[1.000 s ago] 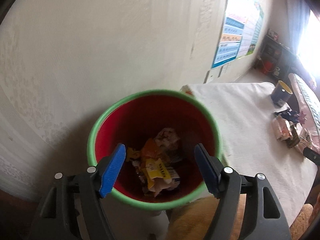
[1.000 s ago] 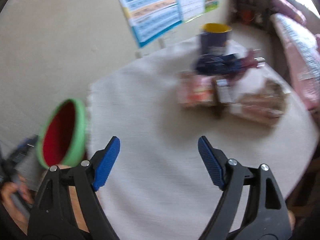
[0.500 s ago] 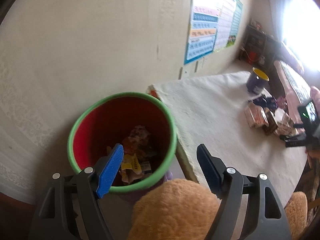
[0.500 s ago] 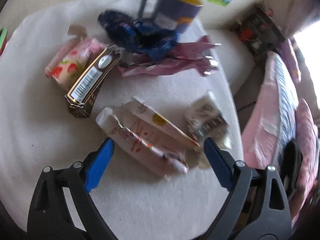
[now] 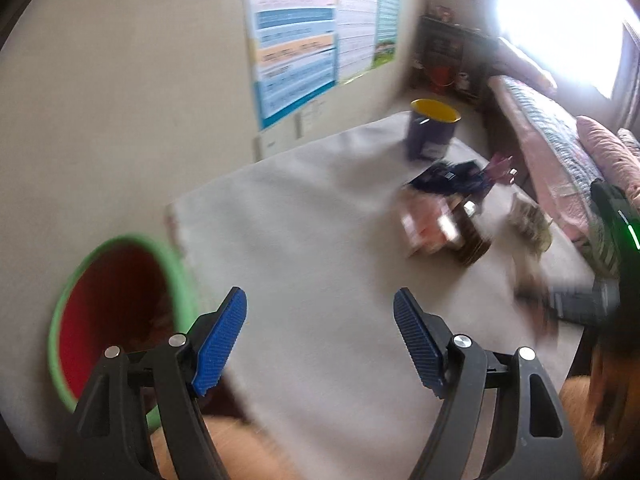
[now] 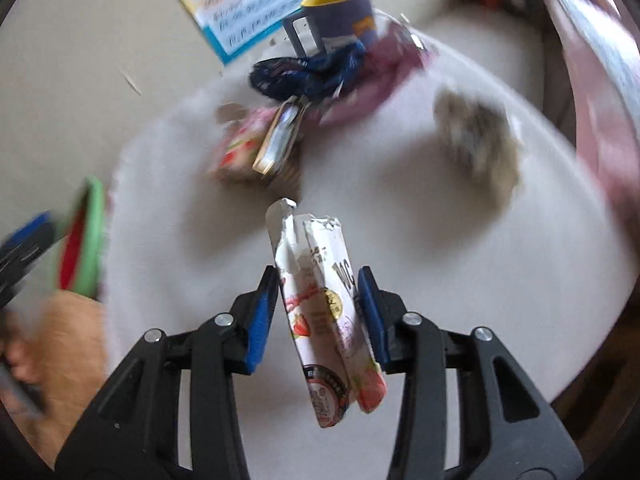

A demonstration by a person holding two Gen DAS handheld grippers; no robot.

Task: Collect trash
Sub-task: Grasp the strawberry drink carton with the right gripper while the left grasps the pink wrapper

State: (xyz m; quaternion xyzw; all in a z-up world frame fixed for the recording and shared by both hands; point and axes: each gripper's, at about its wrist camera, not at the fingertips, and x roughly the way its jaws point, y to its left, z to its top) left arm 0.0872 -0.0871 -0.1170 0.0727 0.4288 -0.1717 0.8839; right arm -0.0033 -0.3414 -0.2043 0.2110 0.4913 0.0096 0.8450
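Note:
My right gripper (image 6: 318,312) is shut on a white and pink strawberry wrapper (image 6: 320,304) and holds it above the white table (image 6: 420,240). My left gripper (image 5: 320,340) is open and empty over the table's near left part. The red bin with a green rim (image 5: 116,312) stands off the table's left edge; it also shows in the right wrist view (image 6: 80,240). More trash lies on the table: a pink strawberry pack (image 6: 236,152), a brown and gold box (image 6: 280,140), a dark blue wrapper (image 6: 304,76), a purple wrapper (image 6: 380,76) and a crumpled grey wrapper (image 6: 476,140).
A dark blue mug with a yellow inside (image 5: 432,132) stands at the table's far side. A poster (image 5: 312,48) hangs on the wall behind. A bed with pink covers (image 5: 560,168) lies to the right. A tan plush thing (image 5: 224,452) sits below the left gripper.
My right gripper has closed on the strawberry wrapper and lifted it off the table. My left gripper has swung right, away from the bin and over the table.

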